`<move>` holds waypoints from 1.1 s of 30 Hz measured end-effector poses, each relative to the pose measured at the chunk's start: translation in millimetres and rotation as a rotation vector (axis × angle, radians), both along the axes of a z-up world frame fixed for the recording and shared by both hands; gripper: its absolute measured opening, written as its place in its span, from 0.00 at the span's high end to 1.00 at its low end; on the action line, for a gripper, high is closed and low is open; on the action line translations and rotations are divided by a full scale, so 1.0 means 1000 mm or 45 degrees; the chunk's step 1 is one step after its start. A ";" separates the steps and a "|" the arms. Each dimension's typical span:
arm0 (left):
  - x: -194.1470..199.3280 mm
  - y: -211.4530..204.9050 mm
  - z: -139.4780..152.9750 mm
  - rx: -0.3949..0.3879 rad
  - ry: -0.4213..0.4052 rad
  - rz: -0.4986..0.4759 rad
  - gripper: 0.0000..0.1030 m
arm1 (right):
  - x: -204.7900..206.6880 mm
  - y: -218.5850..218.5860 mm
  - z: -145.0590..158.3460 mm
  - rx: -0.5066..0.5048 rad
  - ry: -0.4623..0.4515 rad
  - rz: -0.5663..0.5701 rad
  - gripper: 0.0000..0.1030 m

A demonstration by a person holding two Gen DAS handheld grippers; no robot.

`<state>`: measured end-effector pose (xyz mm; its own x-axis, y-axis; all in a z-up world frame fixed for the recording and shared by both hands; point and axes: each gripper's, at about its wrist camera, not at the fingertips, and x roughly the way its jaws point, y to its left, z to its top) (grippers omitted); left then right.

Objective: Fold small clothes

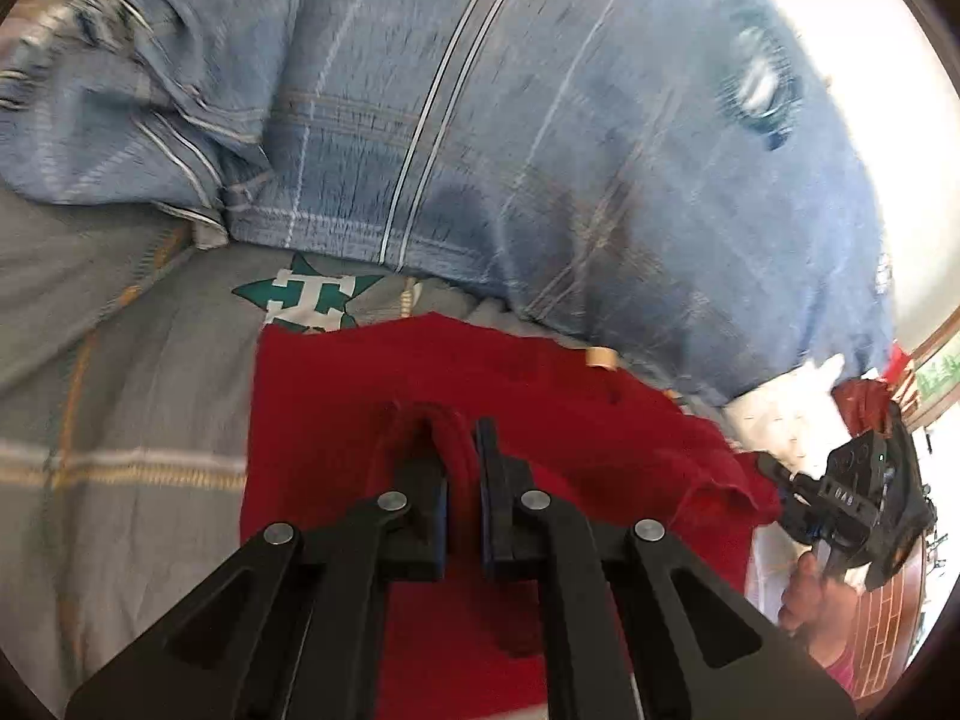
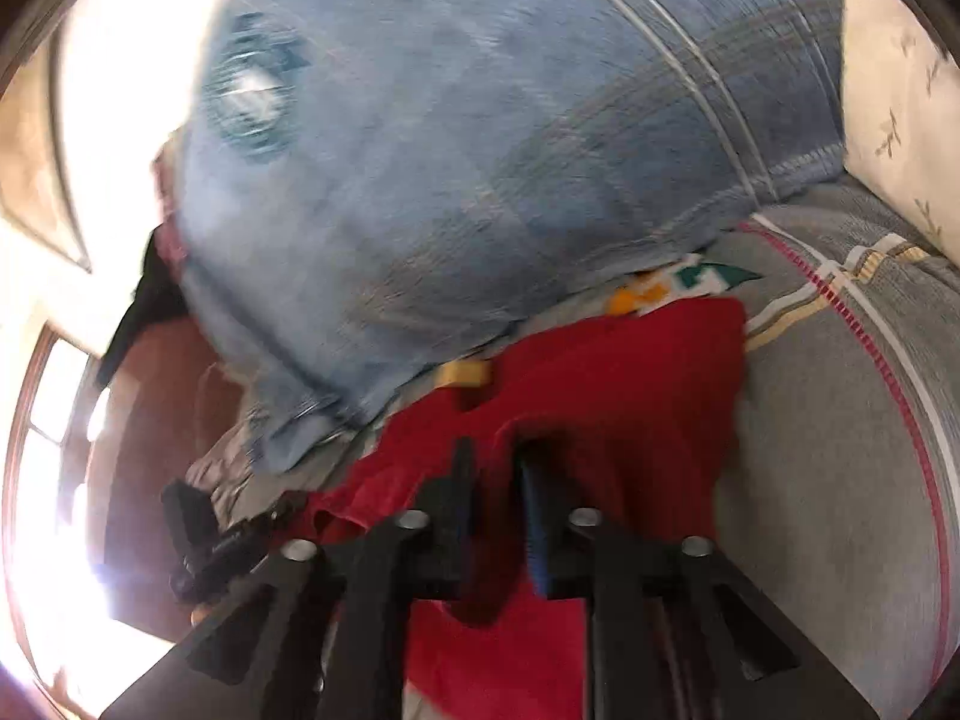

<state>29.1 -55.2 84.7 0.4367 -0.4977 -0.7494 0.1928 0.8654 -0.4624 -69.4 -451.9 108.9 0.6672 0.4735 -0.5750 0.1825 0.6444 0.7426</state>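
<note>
A small red garment (image 1: 540, 408) lies on the grey bed sheet (image 1: 120, 372). My left gripper (image 1: 459, 438) is shut on a bunched fold of the red garment near its edge. In the right wrist view the same red garment (image 2: 630, 372) hangs from my right gripper (image 2: 495, 462), which is shut on another edge of it. The right gripper also shows in the left wrist view (image 1: 852, 498) at the far right, held by a hand, with red cloth trailing to it.
A large blue plaid quilt or pillow (image 1: 540, 120) bulges just behind the garment, also in the right wrist view (image 2: 450, 150). The sheet has a green star print (image 1: 312, 294). A bright window (image 2: 48, 420) and a cream patterned wall (image 2: 900, 90) flank the bed.
</note>
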 end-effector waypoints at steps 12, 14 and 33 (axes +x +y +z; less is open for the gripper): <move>-0.006 0.025 0.025 -0.114 -0.125 0.027 0.21 | -0.025 0.049 0.038 -0.241 -0.185 0.239 0.42; -0.005 0.024 0.025 -0.099 -0.130 0.031 0.21 | -0.012 0.066 0.032 -0.352 -0.147 0.285 0.42; 0.026 -0.018 -0.032 0.366 -0.066 0.084 0.19 | 0.050 0.076 0.012 -0.813 0.029 0.087 0.27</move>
